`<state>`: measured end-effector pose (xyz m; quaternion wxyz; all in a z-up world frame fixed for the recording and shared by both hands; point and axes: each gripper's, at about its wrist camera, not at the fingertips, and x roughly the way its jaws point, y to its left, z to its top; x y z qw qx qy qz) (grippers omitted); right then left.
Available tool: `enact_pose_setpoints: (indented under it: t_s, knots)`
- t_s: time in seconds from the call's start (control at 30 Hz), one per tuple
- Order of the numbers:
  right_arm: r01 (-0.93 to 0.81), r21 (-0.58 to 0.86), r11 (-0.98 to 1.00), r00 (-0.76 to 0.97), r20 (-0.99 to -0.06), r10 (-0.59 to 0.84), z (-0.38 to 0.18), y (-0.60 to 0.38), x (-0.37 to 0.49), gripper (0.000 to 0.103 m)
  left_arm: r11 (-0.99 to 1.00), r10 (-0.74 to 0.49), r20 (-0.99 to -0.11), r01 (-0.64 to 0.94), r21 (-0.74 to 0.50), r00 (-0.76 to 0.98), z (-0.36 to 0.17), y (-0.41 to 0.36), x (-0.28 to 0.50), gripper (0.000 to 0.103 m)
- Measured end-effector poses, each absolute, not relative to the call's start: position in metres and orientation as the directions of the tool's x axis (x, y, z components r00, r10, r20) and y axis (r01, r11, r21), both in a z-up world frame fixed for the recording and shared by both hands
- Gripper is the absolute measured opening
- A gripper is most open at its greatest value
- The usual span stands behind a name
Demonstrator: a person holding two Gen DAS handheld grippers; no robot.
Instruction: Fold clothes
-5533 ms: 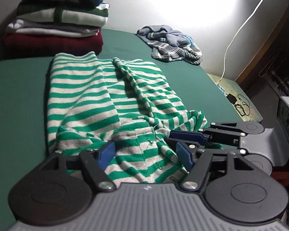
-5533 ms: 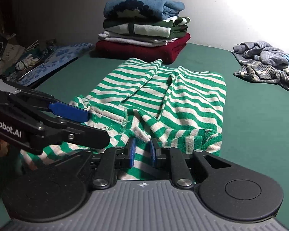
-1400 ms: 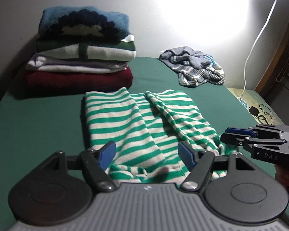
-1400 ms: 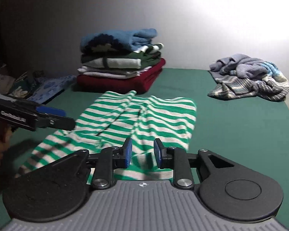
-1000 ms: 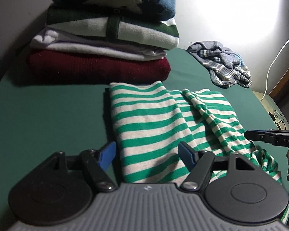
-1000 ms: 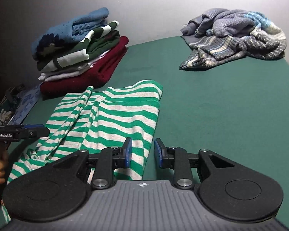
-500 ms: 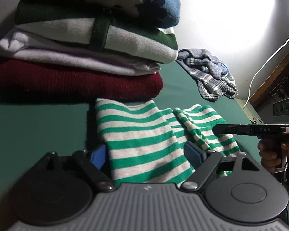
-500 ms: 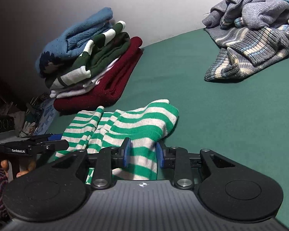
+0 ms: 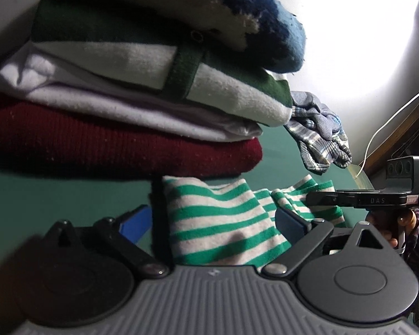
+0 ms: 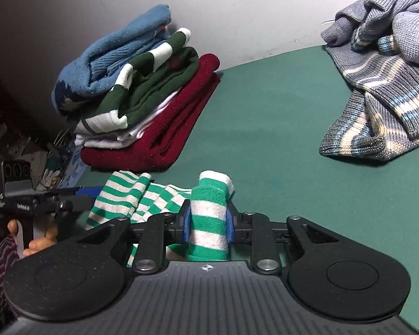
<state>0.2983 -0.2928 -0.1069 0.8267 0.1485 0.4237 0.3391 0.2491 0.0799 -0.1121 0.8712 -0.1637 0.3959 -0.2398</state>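
A fold of the green-striped garment (image 10: 209,217) is being pinched by the closing right gripper (image 10: 208,224), while its other corner lies between the opening, unpressing jaws of the left gripper (image 9: 212,222), apparently for stacking, with the folded pile (image 9: 120,106) just ahead and the crumpled grey sweater (image 10: 382,83) well beyond.

Home room, folded sweaters (image 10: 142,103), green bedsheet (image 10: 279,145)

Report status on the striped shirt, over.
Left gripper opening, astride striped shirt. Right gripper closing on a bunched fold. Folded stack close ahead; grey sweater lies clear.
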Motion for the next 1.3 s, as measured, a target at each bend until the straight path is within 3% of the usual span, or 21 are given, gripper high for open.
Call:
enact_pose_setpoints:
  t_s: [0.37,0.53,0.6,0.83,1.03,1.3]
  knots:
    - [-0.502,0.465,0.729,0.443,-0.586,0.678,-0.108,-0.287,0.293,0.019,0.843,-0.536,-0.609,0.338,-0.419,0.585,-0.113,0.054,0.252,0.091]
    - [-0.504,0.406,0.762,0.478,-0.605,0.638,-0.106,-0.279,0.288,0.015,0.887,-0.460,-0.634,0.305,-0.345,0.621,-0.113,0.048,0.247,0.056]
    - [-0.507,0.362,0.782,0.495,-0.620,0.608,-0.103,-0.272,0.285,0.014,0.899,-0.437,-0.646,0.279,-0.338,0.626,-0.112,0.049,0.249,0.034]
    - [-0.508,0.222,0.832,0.553,-0.656,0.513,-0.098,-0.252,0.275,0.012,0.930,-0.368,-0.681,0.260,-0.261,0.633,-0.108,0.040,0.248,0.014]
    - [-0.529,0.245,0.813,0.569,-0.608,0.554,-0.080,-0.260,0.268,0.011,0.936,-0.348,-0.672,0.281,-0.211,0.653,-0.092,0.029,0.243,0.012]
    - [-0.603,0.278,0.748,0.565,-0.514,0.646,-0.039,-0.271,0.243,0.011,0.931,-0.357,-0.600,0.324,-0.168,0.716,-0.043,0.027,0.204,0.012]
